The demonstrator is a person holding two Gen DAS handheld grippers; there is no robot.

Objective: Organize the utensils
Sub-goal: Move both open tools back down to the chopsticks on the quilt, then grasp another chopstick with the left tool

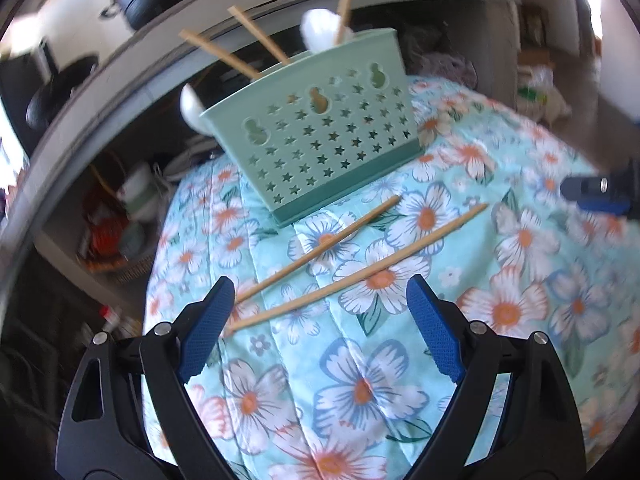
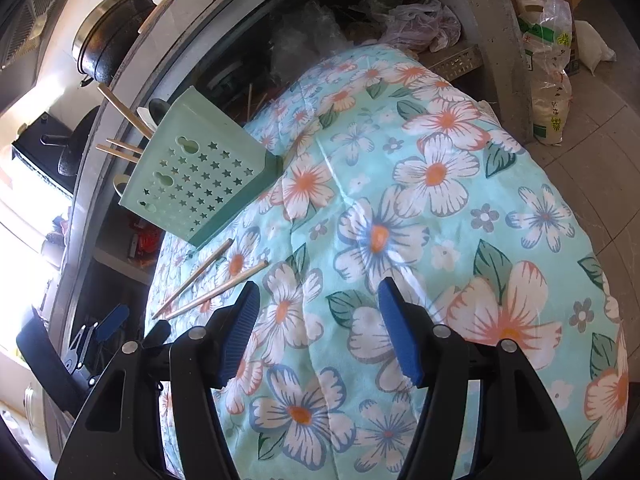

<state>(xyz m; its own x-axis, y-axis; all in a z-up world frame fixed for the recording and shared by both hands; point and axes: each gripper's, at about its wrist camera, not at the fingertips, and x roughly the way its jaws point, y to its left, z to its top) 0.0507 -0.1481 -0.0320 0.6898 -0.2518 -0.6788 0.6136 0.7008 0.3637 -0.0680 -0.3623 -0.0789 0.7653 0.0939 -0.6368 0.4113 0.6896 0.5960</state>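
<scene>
Here left gripper (image 1: 320, 312) tilted down over chopsticks (image 1: 360, 272), fingers wide, empty; right gripper (image 2: 318, 328) likewise.

holder (image 1: 320, 136): mint, star cutouts | cloth (image 1: 500, 240): aqua floral | chopsticks (image 1: 360, 272): tan

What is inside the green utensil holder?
From the utensil holder stick out three chopsticks and two white spoons. Their lower ends are hidden behind its wall.
</scene>
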